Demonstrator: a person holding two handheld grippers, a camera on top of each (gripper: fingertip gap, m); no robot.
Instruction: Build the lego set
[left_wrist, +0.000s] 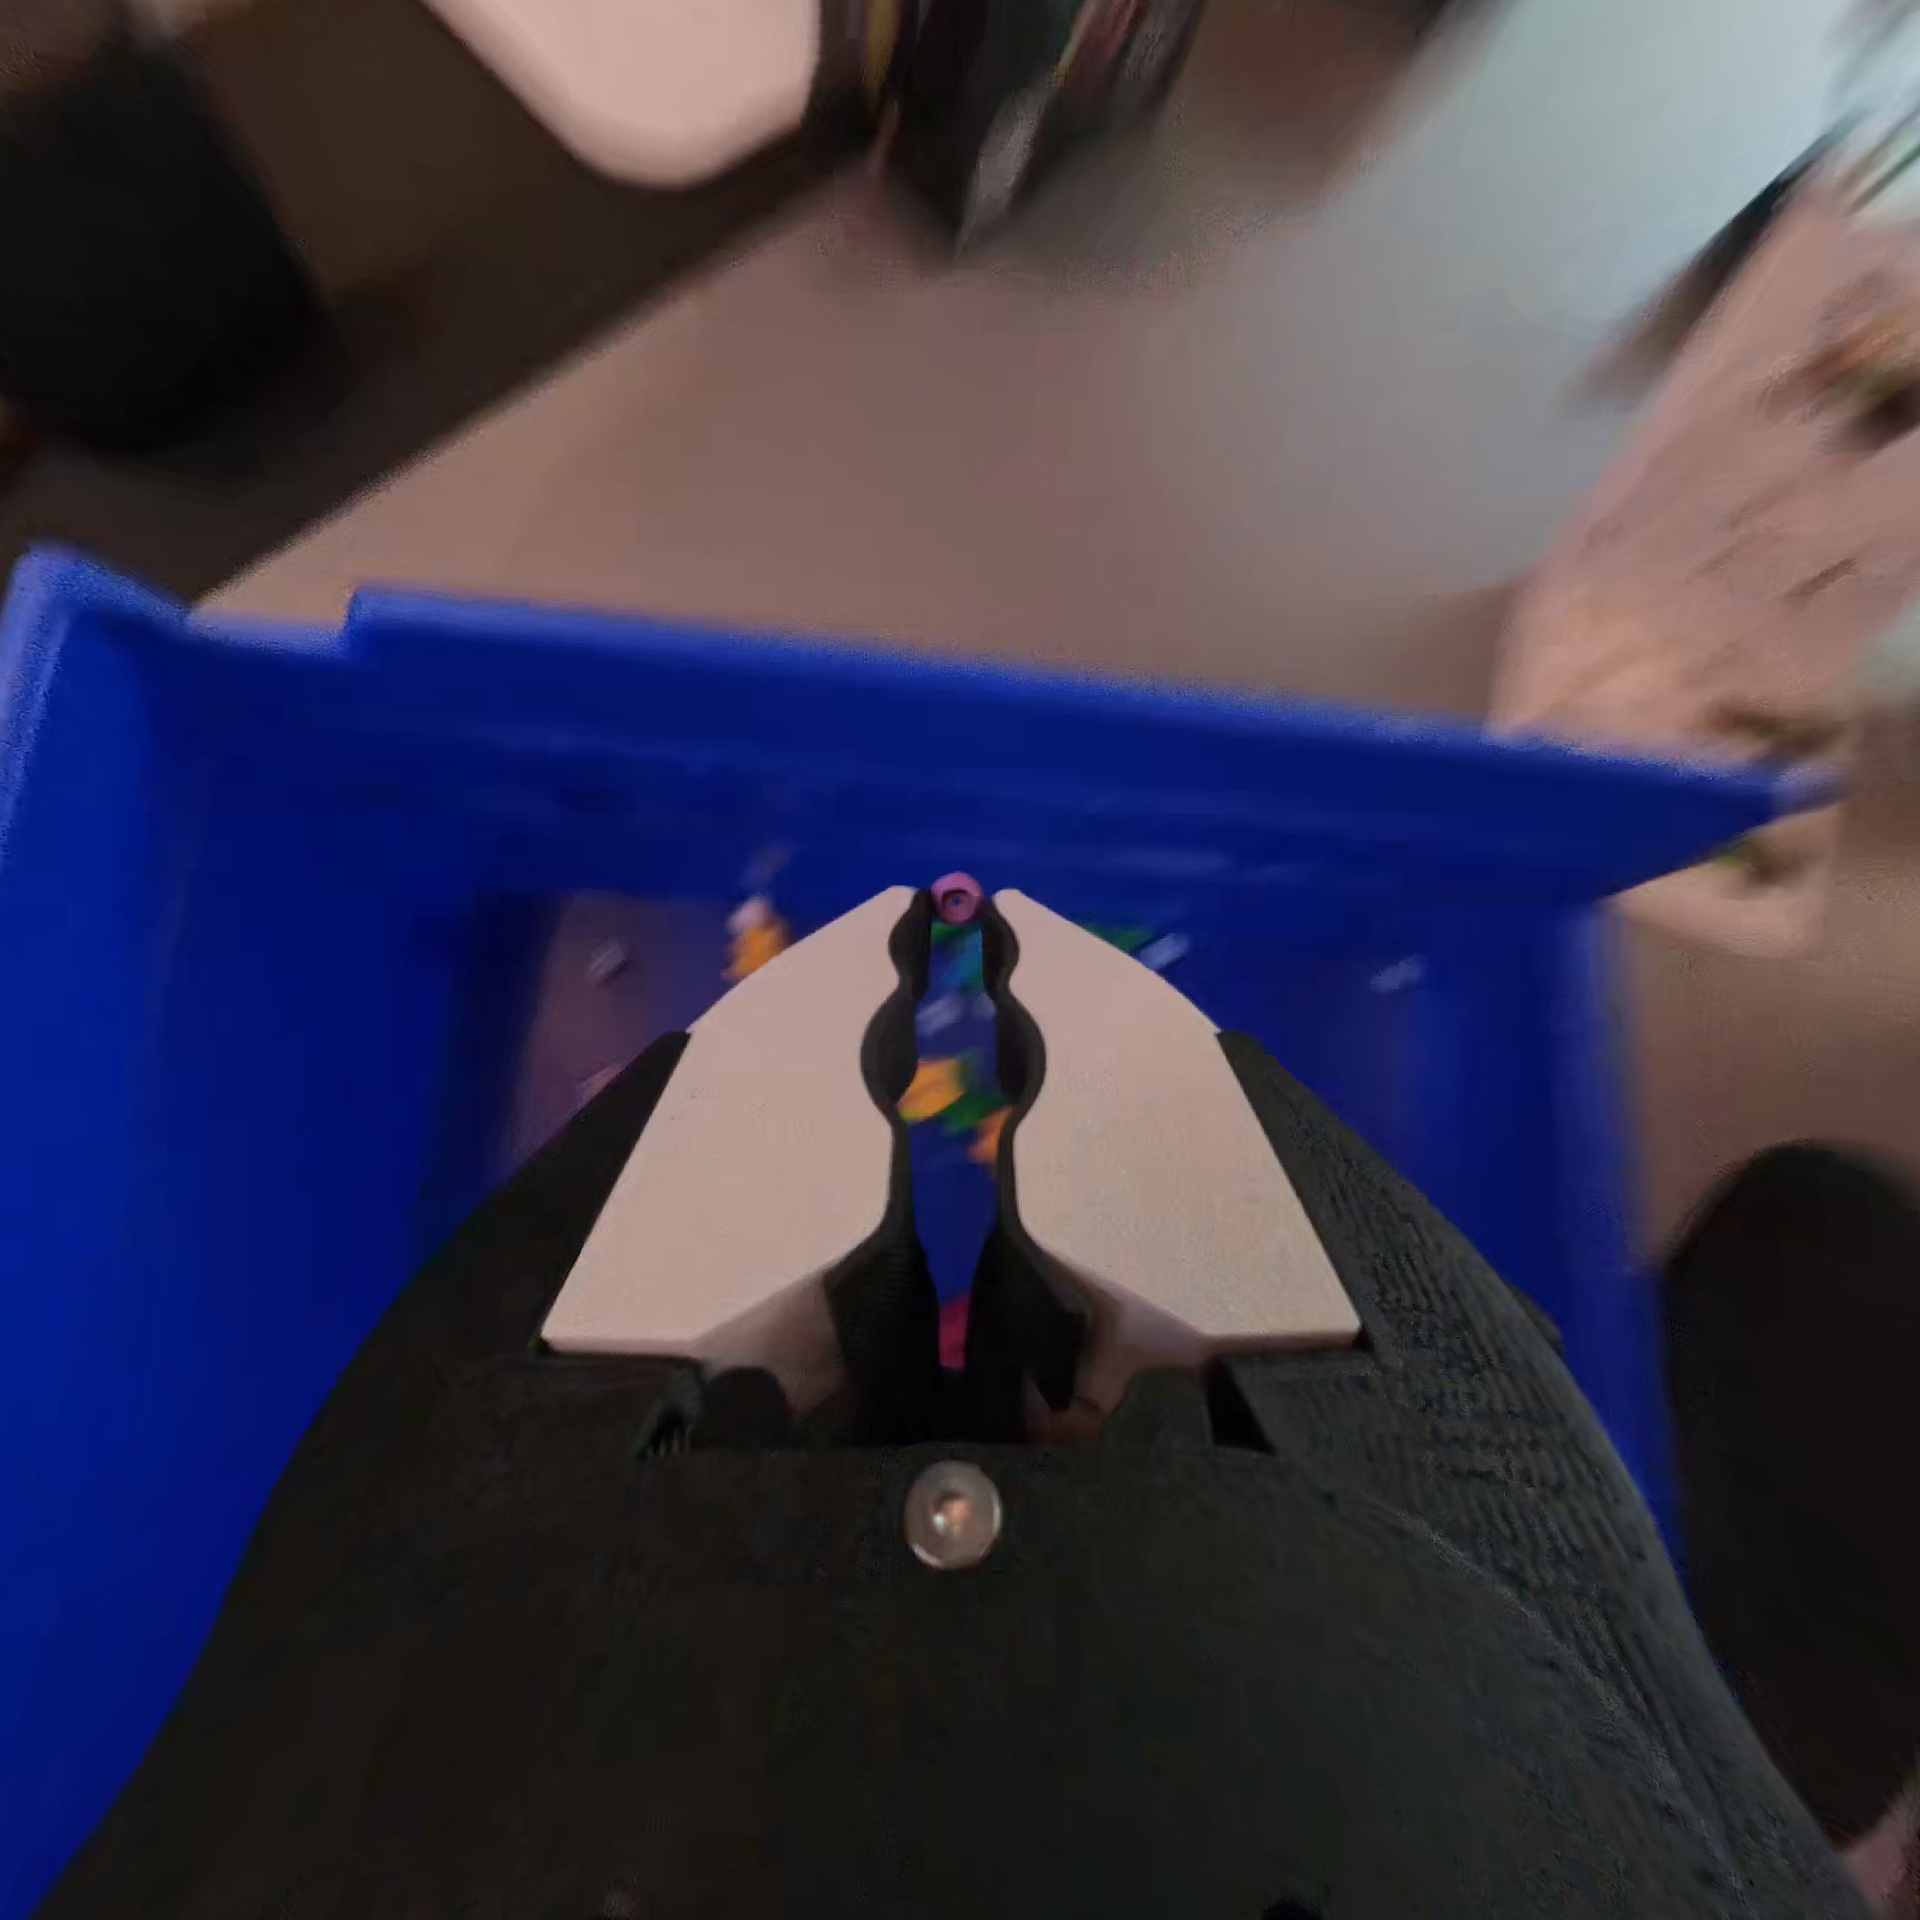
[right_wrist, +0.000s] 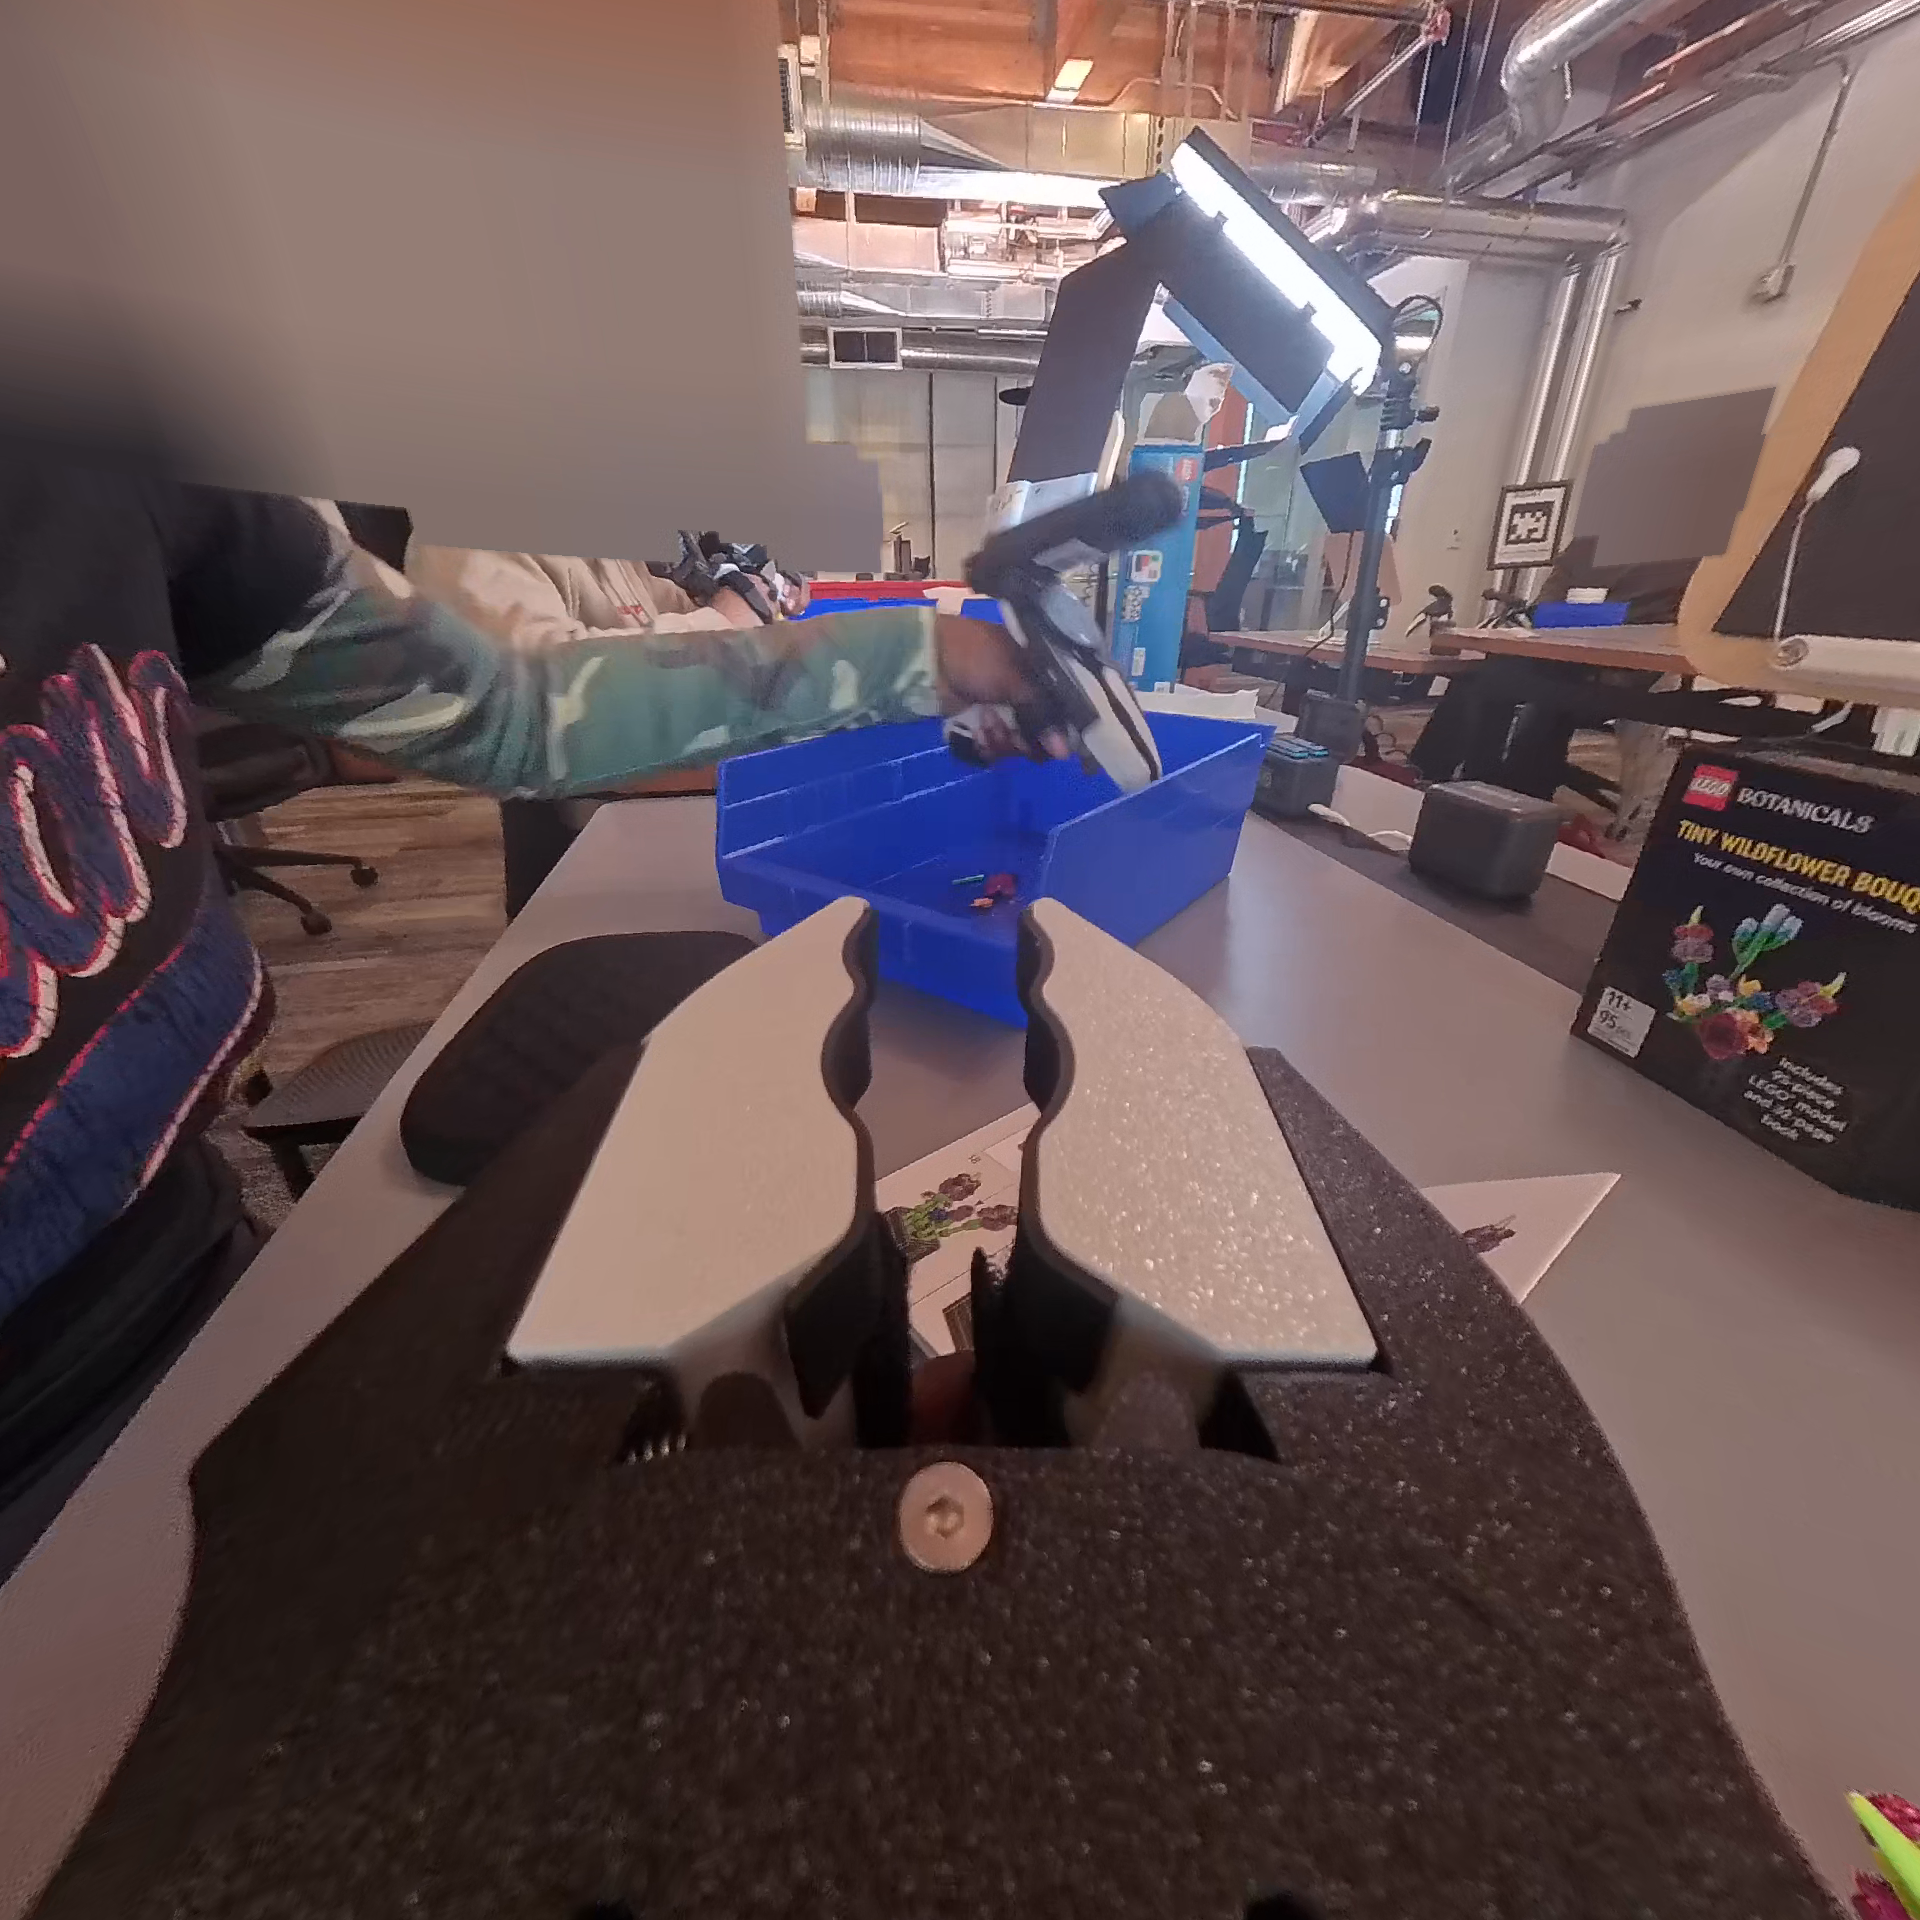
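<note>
The left tongs pinch a small pink round lego piece at their tips, above the blue bin holding loose coloured pieces. The right tongs stand spread and empty over the instruction sheet on the bench, the bin just ahead, the set's black box to their right.

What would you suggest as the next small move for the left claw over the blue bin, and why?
Probably lift it straight up, clear of the bin wall. The left claw is shut on a small pink piece at its very tips, over the blue bin, where loose pieces remain. The right claw waits open above the instruction sheet.
</note>
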